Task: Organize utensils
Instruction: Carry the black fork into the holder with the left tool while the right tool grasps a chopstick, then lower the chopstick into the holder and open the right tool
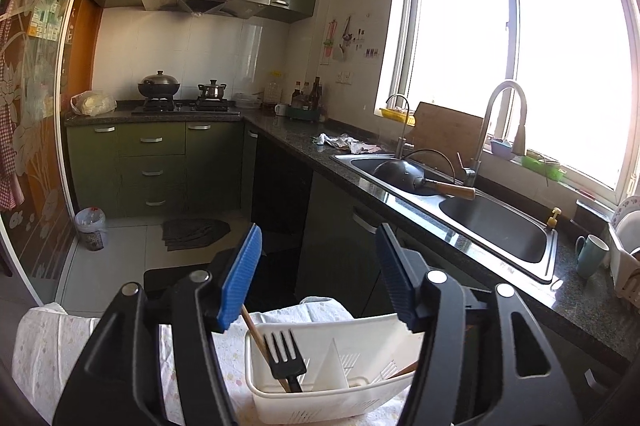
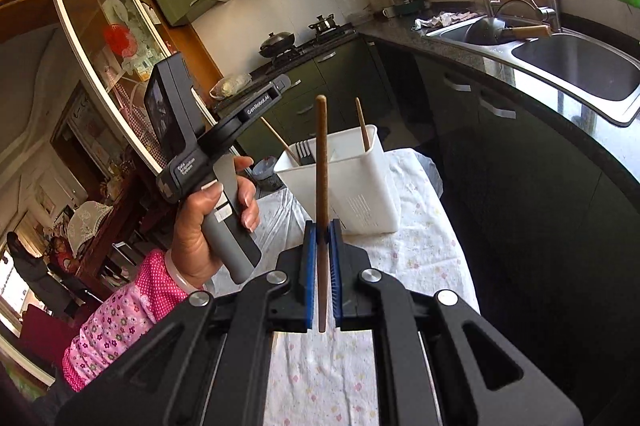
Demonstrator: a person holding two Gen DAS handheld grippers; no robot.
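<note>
**One chopstick in the grip, three utensils already binned**

The right gripper [image 2: 322, 266] has its blue pads pressed onto a brown chopstick [image 2: 321, 161], pinching it low on the shaft so that most of its length stands up in front of the camera, close to upright. The stick is in the air, nearer the camera than the white caddy [image 2: 352, 181] and not yet over its mouth.

The left gripper [image 1: 316, 274] is spread wide and holds nothing; its pads hang apart above the caddy [image 1: 332, 390]. In the right view the left hand [image 2: 208, 222] grips the device's handle beside the caddy, clear of it.

The caddy stands on a pale flowered cloth [image 2: 420, 246] and is split by inner walls. A black fork [image 1: 285, 354] stands tines-up in one compartment, with a wooden stick [image 1: 256, 334] leaning beside it in what looks like the same compartment. Another wooden stick [image 2: 362, 125] rises from the far side of the caddy, in a separate section.

By my reading, the sorting is well under way: three pieces sit in the caddy and the held chopstick is the one in hand. What is left is to carry it over a compartment, most likely one with wood already in it, and let it drop. No loose utensils show on the cloth, though the grippers hide part of it.
</note>
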